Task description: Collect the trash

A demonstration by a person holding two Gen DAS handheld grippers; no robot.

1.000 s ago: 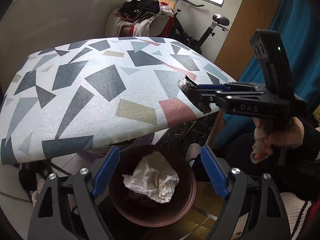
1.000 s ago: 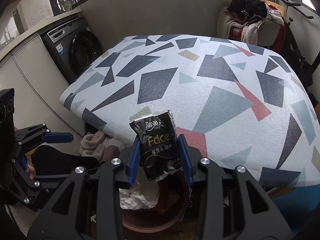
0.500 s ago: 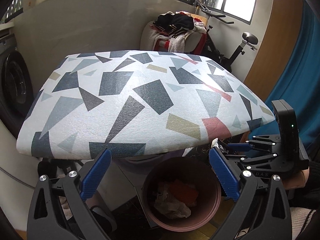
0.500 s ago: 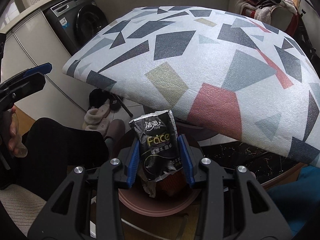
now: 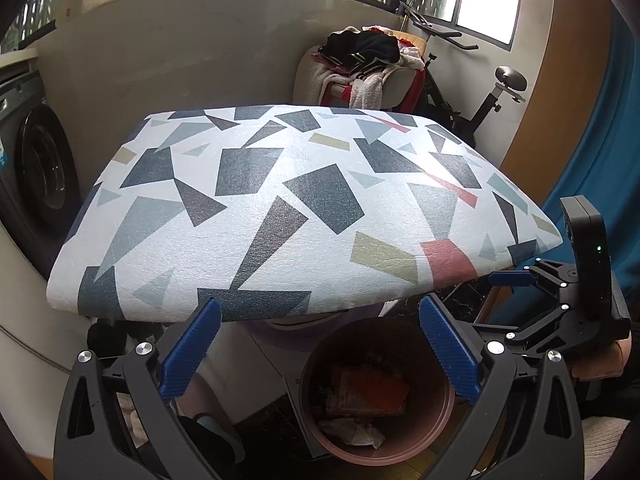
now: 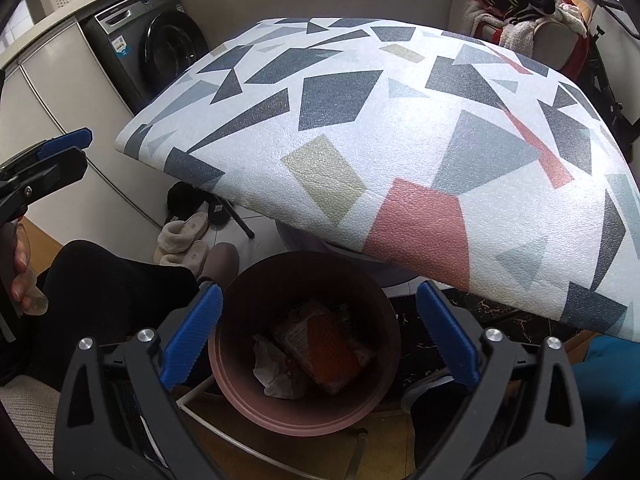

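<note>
1. Right wrist view: the right tongs [image 6: 318,334] are spread wide and hold nothing, hanging directly above the brown bin [image 6: 304,344] that stands on the floor under the near edge of the worktop [image 6: 400,128].
2. Inside the bin lie a crumpled white tissue [image 6: 276,372] on the left and an orange-and-dark packet [image 6: 326,344] tilted beside it; the two touch.
3. The worktop carries a white cover printed with grey, blue, olive and red shapes, and its top is bare in both views.
4. The left tongs [image 6: 60,152] show at the left edge of this view, held in a hand [image 6: 20,276]; how far they are parted cannot be told from here.
5. Left wrist view: the left tongs [image 5: 320,344] are released and wide apart, gripping nothing, in front of the worktop edge with the bin [image 5: 376,392] low between the fingers.
6. The right tongs [image 5: 516,280] appear at the right side, just beside the worktop corner and above the bin's right rim.
7. A washing machine [image 6: 148,44] stands left of the worktop, slippers [image 6: 184,240] lie on the floor under it, and an exercise bike [image 5: 472,92] stands at the back beside a chair piled with clothes [image 5: 368,60].
</note>
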